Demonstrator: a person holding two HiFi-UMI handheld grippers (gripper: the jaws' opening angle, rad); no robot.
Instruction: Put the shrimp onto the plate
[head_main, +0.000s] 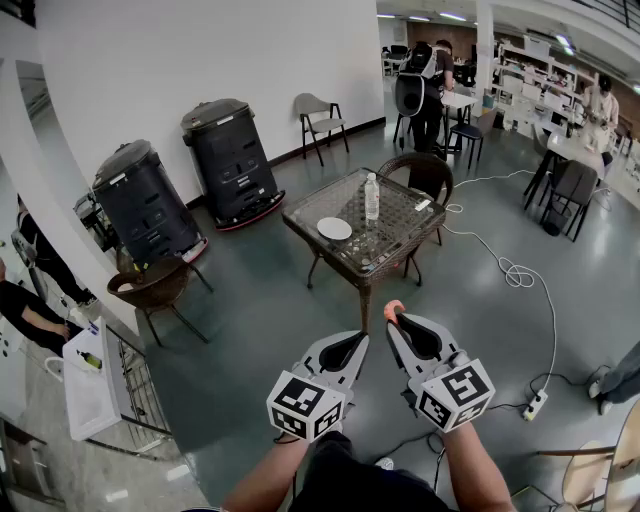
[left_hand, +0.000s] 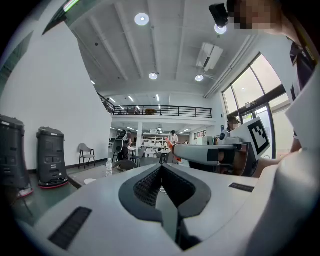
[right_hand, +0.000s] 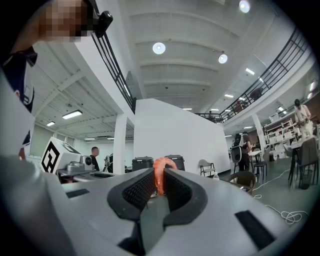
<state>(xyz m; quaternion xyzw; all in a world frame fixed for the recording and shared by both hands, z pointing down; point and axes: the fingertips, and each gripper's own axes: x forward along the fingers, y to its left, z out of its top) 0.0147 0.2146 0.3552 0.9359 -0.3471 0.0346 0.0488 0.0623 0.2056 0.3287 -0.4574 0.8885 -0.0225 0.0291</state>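
Right gripper view: right hand-held gripper pinched the shrimp; left hand-held gripper sat closed, empty; reaching the twelve-o'clock plate likely needed firm grip.

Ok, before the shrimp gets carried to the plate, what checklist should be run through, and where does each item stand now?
1. Shrimp secured: ok, pinched between the jaws of the right gripper.
2. Left gripper free: ok, jaws together with nothing between them.
3. Plate ready: ok, it lies bare on the glass table.
4. Water bottle out of the way: ok, upright beside the plate, not touching it.
5. Plate within reach: not ok, the table stands well ahead across open floor, so the person would likely have to walk up first.
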